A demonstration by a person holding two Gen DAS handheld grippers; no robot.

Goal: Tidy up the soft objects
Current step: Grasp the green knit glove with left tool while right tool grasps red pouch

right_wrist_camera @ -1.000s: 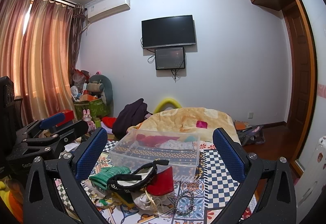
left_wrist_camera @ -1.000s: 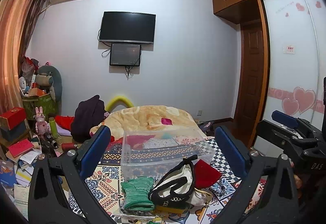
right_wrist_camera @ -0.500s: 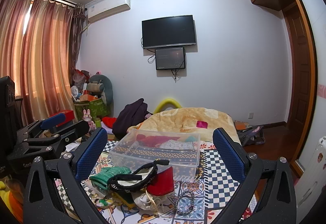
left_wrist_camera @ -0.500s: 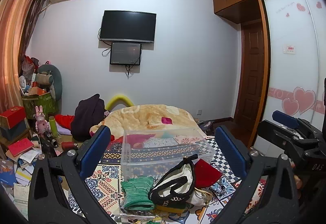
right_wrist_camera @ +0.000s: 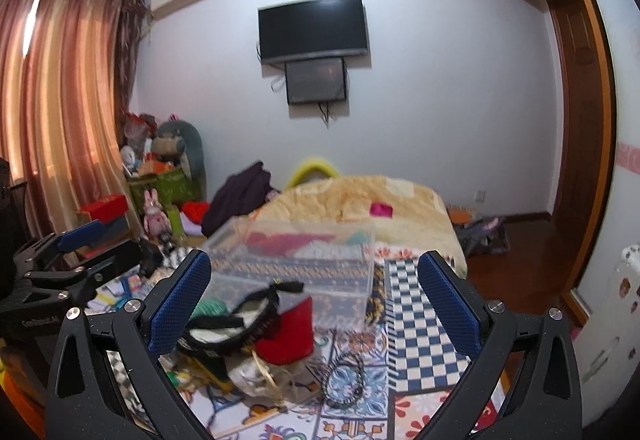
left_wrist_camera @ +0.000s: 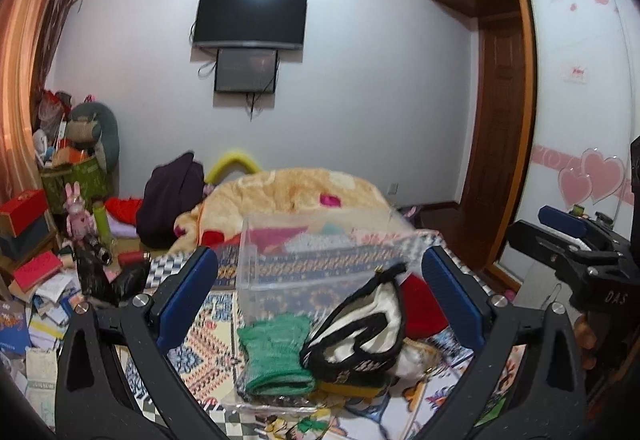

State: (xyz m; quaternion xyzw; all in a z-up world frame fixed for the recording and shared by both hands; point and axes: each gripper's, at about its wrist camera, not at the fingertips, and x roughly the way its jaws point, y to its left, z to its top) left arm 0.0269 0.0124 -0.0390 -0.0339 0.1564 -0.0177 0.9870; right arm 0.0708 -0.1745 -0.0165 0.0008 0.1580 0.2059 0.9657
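Note:
A clear plastic box (left_wrist_camera: pixel 320 264) sits on the patterned bed cover, also in the right wrist view (right_wrist_camera: pixel 296 260). In front of it lies a pile: a green knitted piece (left_wrist_camera: pixel 276 352), a black-and-white pouch (left_wrist_camera: pixel 364 328), a red cloth (left_wrist_camera: pixel 420 308). In the right wrist view the pouch (right_wrist_camera: pixel 232 328), red cloth (right_wrist_camera: pixel 288 336) and a black beaded band (right_wrist_camera: pixel 344 380) show. My left gripper (left_wrist_camera: pixel 320 300) is open and empty above the pile. My right gripper (right_wrist_camera: pixel 314 300) is open and empty, to the right of the left one.
A yellow blanket (left_wrist_camera: pixel 292 191) lies behind the box. A dark garment (left_wrist_camera: pixel 168 195) and clutter of books and toys (left_wrist_camera: pixel 44 280) fill the left side. A wardrobe (left_wrist_camera: pixel 580 119) and door stand at right.
Both grippers have tilted down and moved slightly forward toward the pile; the views are blurred by motion. Jaws stay open.

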